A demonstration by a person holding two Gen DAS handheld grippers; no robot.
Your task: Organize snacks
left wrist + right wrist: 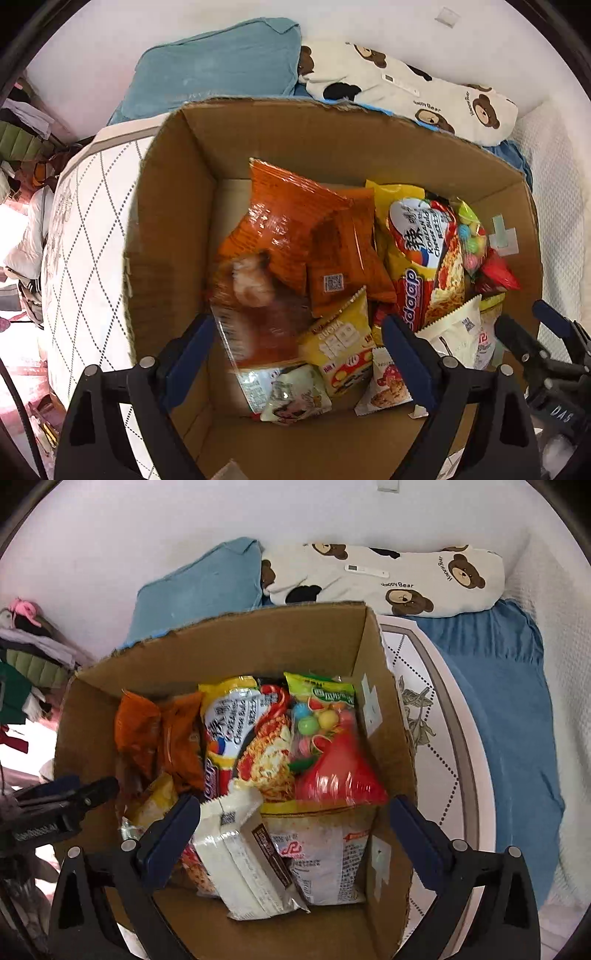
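An open cardboard box (173,206) (229,646) stands on a bed and holds several snack packets. In the left wrist view I see a large orange bag (284,218), a yellow noodle packet (424,251), a small yellow packet (343,343) and a candy bag (471,240). In the right wrist view a white wrapped bar (240,853), a red bag (340,771) and the noodle packet (236,731) lie in the box. My left gripper (299,350) is open above the box. My right gripper (291,827) is open above the white bar; it also shows in the left wrist view (524,336).
A blue pillow (218,66) and a bear-print pillow (406,92) lie behind the box against a white wall. The quilted mattress (85,229) drops off at the left. A blue blanket (498,686) lies right of the box. Clothes (29,653) pile up at the far left.
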